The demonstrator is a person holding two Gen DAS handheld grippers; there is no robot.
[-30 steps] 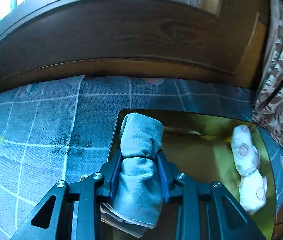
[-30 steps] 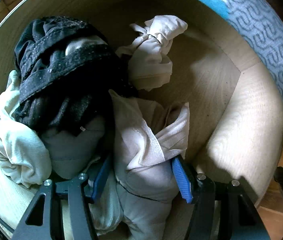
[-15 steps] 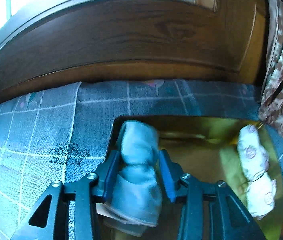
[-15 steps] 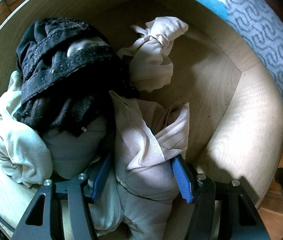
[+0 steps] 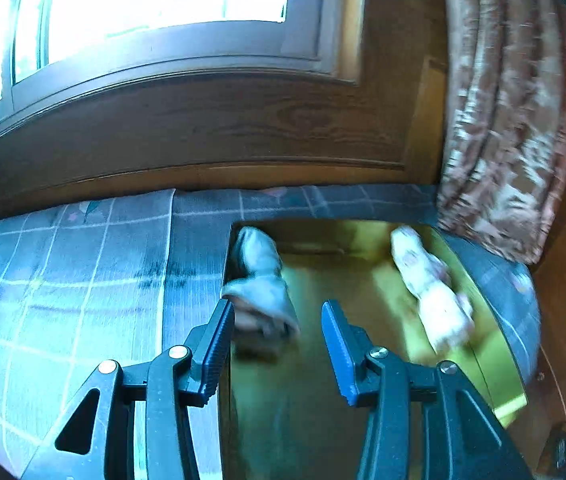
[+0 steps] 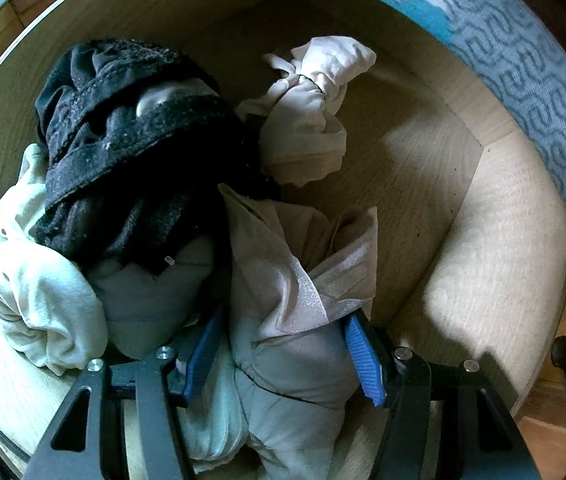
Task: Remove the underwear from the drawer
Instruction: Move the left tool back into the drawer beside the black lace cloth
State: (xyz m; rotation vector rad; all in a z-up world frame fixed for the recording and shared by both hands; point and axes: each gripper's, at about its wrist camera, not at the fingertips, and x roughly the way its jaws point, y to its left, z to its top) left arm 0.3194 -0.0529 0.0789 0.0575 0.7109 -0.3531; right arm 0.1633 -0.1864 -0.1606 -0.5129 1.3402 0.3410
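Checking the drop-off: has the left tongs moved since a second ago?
Yes. The left tongs, jaws opening, have backed off the grey-blue roll and tilted up: more window shows.

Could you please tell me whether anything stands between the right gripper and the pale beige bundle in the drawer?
Nothing visible does. The right gripper already has the pale beige bundle between its blue pads, which press its sides. The black garment and the grey roll lie against its left side inside the drawer, not in between.

Bright window (image 5: 163, 4) above dark wood panel (image 5: 203, 128); patterned curtain (image 5: 511, 120) right; checked bedcover (image 5: 63, 280) below.
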